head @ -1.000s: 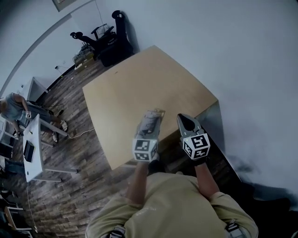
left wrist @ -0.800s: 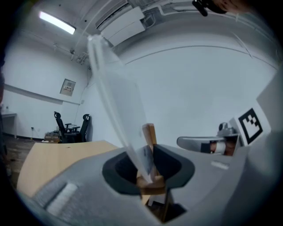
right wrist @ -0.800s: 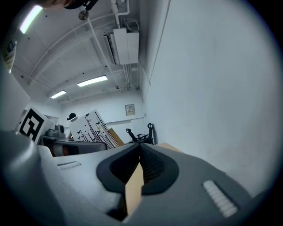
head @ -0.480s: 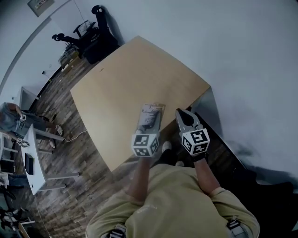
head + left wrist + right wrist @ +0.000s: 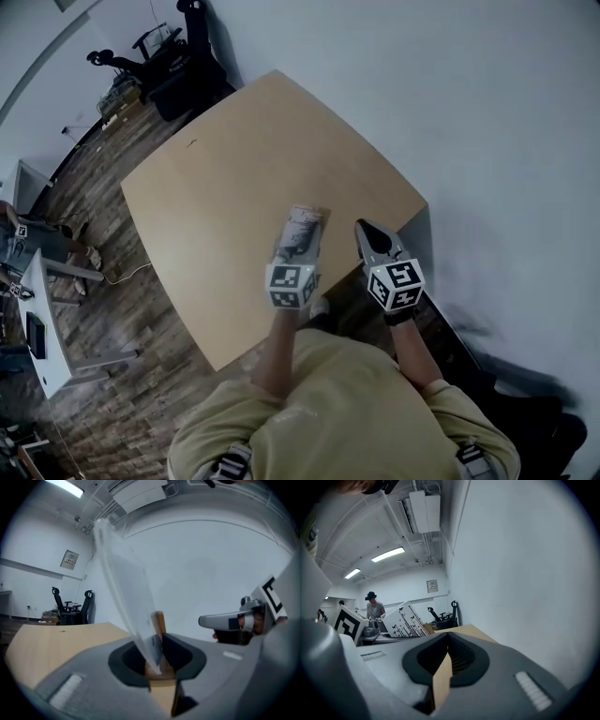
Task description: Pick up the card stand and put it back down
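Note:
The card stand [image 5: 301,234] is a clear sheet holding a printed card, set in a small wooden base [image 5: 158,625]. My left gripper [image 5: 296,261] is shut on that base over the near right part of the tan table [image 5: 234,169]. In the left gripper view the clear sheet [image 5: 126,583] leans up and to the left from the jaws. I cannot tell whether the base touches the table. My right gripper [image 5: 368,230] hovers just right of the stand, shut and holding nothing. It shows at the right edge of the left gripper view [image 5: 204,620]. In the right gripper view the stand [image 5: 401,618] stands to the left.
A white wall [image 5: 487,112] runs close along the table's right side. Black office chairs [image 5: 173,56] stand beyond the far corner. White desks [image 5: 42,309] and a person [image 5: 372,605] are across the wooden floor to the left. The table's near edge [image 5: 272,328] lies just under the grippers.
The head camera has shifted, so the table sits further left and higher in the picture. Both grippers keep roughly the same place, and the left one still grips the stand.

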